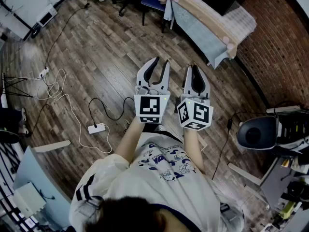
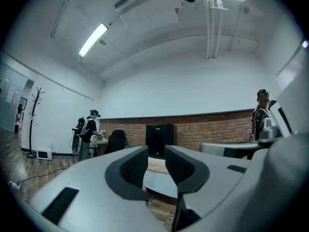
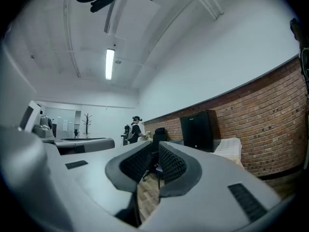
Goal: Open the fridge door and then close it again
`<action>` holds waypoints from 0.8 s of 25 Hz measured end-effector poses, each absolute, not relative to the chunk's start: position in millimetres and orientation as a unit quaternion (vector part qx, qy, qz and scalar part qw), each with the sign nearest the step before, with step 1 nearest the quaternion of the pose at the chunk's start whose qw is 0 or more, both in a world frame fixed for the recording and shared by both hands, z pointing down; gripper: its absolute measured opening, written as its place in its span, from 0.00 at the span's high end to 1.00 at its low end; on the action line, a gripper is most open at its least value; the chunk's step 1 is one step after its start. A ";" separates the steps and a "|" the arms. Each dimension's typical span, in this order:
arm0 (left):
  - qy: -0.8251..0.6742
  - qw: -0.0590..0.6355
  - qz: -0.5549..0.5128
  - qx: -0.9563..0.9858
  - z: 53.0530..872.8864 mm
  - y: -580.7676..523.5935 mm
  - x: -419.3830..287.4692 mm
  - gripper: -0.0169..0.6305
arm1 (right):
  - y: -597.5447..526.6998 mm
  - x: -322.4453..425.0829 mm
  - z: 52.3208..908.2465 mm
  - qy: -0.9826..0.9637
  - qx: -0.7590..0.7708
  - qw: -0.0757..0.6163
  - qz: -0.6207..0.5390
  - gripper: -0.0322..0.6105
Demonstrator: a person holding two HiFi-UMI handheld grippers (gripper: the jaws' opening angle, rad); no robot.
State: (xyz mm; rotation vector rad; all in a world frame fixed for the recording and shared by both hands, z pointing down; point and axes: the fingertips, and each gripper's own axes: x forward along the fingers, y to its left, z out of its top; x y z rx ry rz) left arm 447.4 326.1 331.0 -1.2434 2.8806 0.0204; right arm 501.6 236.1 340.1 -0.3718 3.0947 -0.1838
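"Any room ahead?"
"Open wooden floor [image 1: 111, 47] up to the cloth-covered table's [image 1: 207, 30] edge. The black fridge [image 2: 159, 139] is there, by the brick wall [image 2: 212, 127]."
"Hands?"
"Left gripper [image 1: 161, 62] and right gripper [image 1: 195, 67] are level, side by side, jaws closed, empty."

The floor [image 1: 96, 47] is brown wood plank with a dull sheen. At the right edge of the head view the wall [image 1: 277, 47] is rough red brick with matt joints. At top centre a pale cloth [image 1: 203, 33] hangs in soft folds. The left gripper [image 1: 161, 62] and the right gripper [image 1: 194, 66] have smooth, matt grey plastic shells. Their pads [image 2: 135, 166] are black and finely ribbed. Each marker cube [image 1: 151, 108] carries flat black-and-white print. The person's T-shirt [image 1: 164, 178] is white cloth with a blue print. The fridge [image 2: 159, 140] is black with a smooth front. A white cable [image 1: 72, 115] on the floor looks like smooth plastic.
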 end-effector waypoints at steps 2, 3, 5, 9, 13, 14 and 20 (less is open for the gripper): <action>0.917 0.001 0.006 -0.398 331.6 325.7 448.0 0.79 | 235.8 502.3 339.9 0.991 -0.121 0.009 -0.060 0.85; 0.917 0.000 0.005 -0.398 331.9 325.7 447.9 0.79 | 235.8 502.2 339.9 0.991 -0.121 0.009 -0.060 0.85; 0.917 -0.001 0.006 -0.398 332.8 325.3 446.8 0.79 | 235.7 500.8 340.4 0.991 -0.120 0.008 -0.059 0.85; 0.918 -0.002 0.008 -0.397 334.7 323.0 440.1 0.79 | 233.8 493.2 342.3 0.991 -0.117 0.007 -0.060 0.85; 0.917 -0.004 0.007 -0.398 336.4 318.9 425.8 0.79 | 230.3 478.8 346.6 0.991 -0.115 0.002 -0.066 0.85; 0.917 -0.005 0.006 -0.399 336.9 317.0 420.9 0.79 | 228.4 474.1 347.5 0.991 -0.115 0.001 -0.069 0.85; 0.914 -0.004 0.008 -0.406 336.3 305.7 376.1 0.79 | 218.2 430.0 347.5 0.991 -0.118 0.002 -0.069 0.85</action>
